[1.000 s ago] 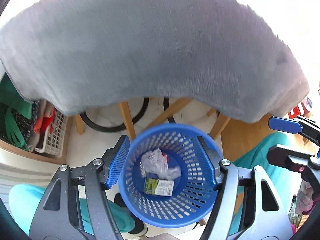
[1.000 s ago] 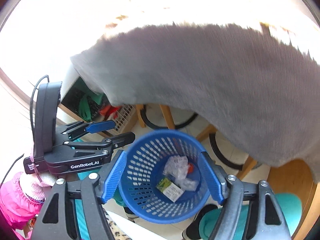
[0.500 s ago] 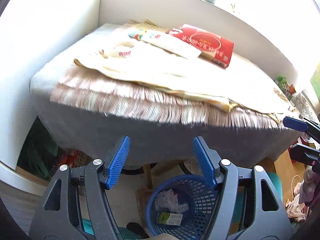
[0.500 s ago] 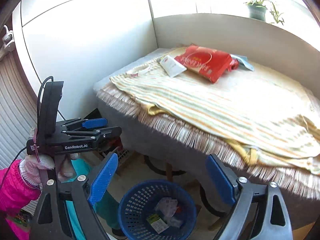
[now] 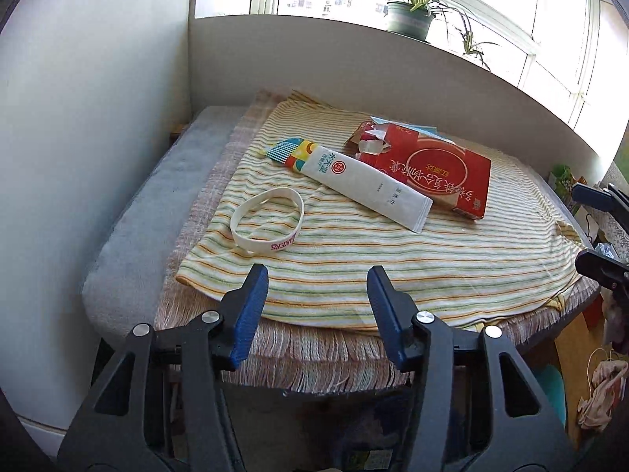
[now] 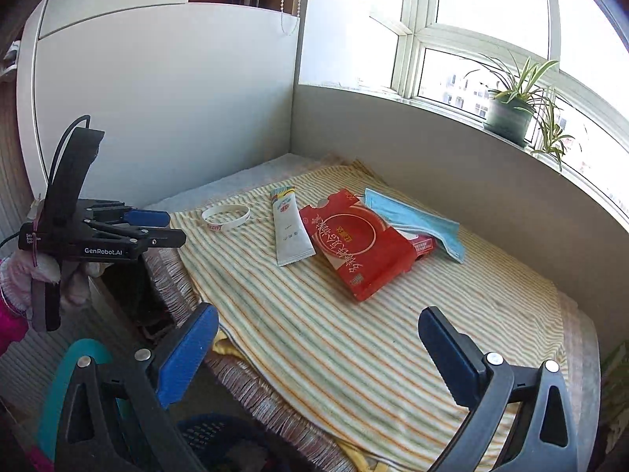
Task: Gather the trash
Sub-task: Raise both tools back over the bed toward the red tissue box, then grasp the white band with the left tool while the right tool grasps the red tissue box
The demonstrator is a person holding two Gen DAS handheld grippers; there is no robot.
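While the left wrist view is taking in the table (image 5: pixel 129 236) from its near left edge, only the right wrist view is showing the blue face mask (image 6: pixel 416 222) lying behind the red box (image 6: pixel 361 247), partly draped over its far side. That same view is also catching the blue basket (image 6: pixel 212 432) low in the frame, below the table's fringe, dark and mostly hidden. From the left wrist, the basket is not making itself out clearly in the shadow under the table.

Both views are showing the remaining trash sitting on the striped cloth (image 5: pixel 354 255): a white wristband (image 5: pixel 267 220) nearest the left edge, a long white sachet (image 5: pixel 361 185) beside it, and the red box touching the sachet's far side, its torn flap facing the wall. A potted plant (image 6: pixel 507 112) is standing on the windowsill.

The left gripper (image 5: pixel 316 306) is pointing down toward the near cloth edge, its jaws closing with nothing between them. In the right wrist view it is appearing side-on at the left, held by a person's hand in a pink sleeve (image 6: pixel 11 314). The right gripper (image 6: pixel 318 334) is hanging over the cloth's near part, angled downward, its jaws opening wide and holding nothing.
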